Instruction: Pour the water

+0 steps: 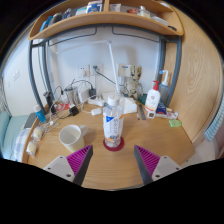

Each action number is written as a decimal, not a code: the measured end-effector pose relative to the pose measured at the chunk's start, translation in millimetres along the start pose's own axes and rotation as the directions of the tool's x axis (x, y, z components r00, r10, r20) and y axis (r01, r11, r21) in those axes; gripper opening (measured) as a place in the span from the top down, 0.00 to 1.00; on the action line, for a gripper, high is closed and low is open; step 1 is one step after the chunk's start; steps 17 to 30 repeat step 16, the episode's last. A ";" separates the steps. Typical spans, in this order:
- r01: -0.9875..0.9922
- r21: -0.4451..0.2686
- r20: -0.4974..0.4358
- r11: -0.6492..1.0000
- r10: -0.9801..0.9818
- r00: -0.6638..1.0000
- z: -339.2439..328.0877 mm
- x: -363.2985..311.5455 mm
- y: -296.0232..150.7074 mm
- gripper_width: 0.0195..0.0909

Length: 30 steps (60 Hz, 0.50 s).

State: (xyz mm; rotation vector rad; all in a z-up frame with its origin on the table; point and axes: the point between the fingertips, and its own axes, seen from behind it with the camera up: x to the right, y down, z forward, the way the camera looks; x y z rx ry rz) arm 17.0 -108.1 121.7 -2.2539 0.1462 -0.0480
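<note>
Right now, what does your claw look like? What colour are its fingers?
My claw has two fingers at the bottom of the view. Each finger is pale grey on its outer side and tapers to a point like a wedge. On the inner face of each sits a bright magenta pad with fine ridged lines. No cables, markings or sleeves show here.

Bottle [113, 122] label blue-printed, text unreadable.
</note>
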 end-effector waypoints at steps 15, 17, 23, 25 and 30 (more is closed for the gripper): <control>-0.015 0.002 -0.033 1.000 0.015 0.999 -17.0 5.2 -17.6 0.11; -0.020 0.002 -0.033 1.000 0.020 0.999 -17.1 3.9 -18.9 0.12; -0.020 0.002 -0.033 1.000 0.020 0.999 -17.1 3.9 -18.9 0.12; -0.020 0.002 -0.033 1.000 0.020 0.999 -17.1 3.9 -18.9 0.12; -0.020 0.002 -0.033 1.000 0.020 0.999 -17.1 3.9 -18.9 0.12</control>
